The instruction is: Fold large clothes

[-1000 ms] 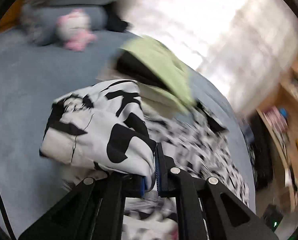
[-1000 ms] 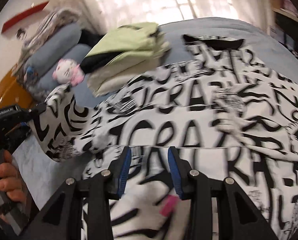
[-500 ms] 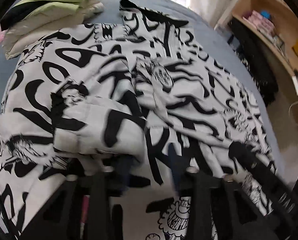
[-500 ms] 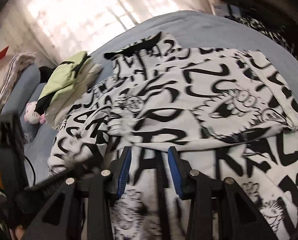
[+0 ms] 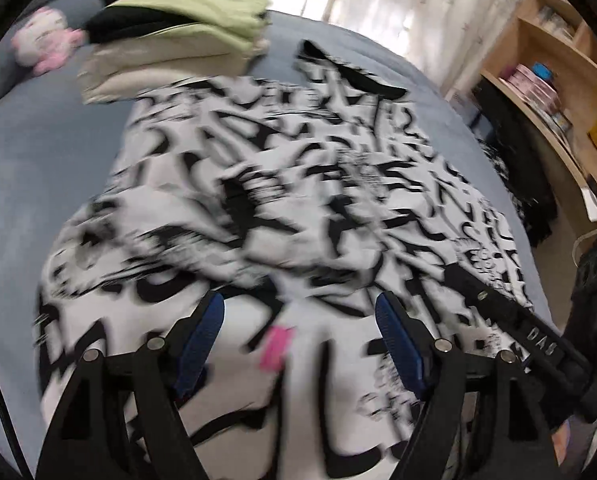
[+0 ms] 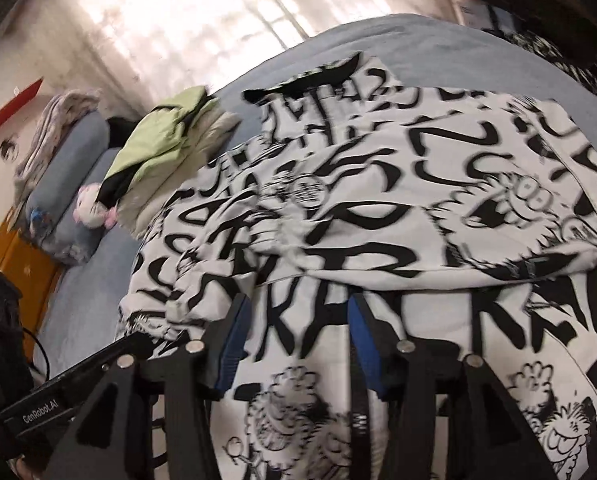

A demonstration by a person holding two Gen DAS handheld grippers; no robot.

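Item 1, nearest: my left gripper [image 5: 298,322], jaws spread wide, nothing between the blue pads [image 5: 202,340]. It hangs just above the near part of the shirt. A small pink tag [image 5: 276,346] shows on the cloth between the fingers.

Item 2: my right gripper [image 6: 298,338], jaws parted about as wide, likewise holding nothing, low over the near hem beside the left one.

Item 3: the shirt [image 6: 398,208], large, white with black lettering and cartoon figures, spread on the blue bed [image 5: 38,152]. Both sleeves look turned in across the chest; the black collar [image 6: 310,76] lies at the far end.

Item 4, far: a stack of folded clothes [image 5: 178,36], green on top, just beyond the shirt's far left corner; a pink plush toy [image 5: 42,46] near the pillows.

Handling note, my judgement: the lengthwise fold comes next. I take the hem at its two corners, pinch both layers, lift evenly and carry toward the collar, keeping the turned-in sleeves flat and stopping short of the stack.
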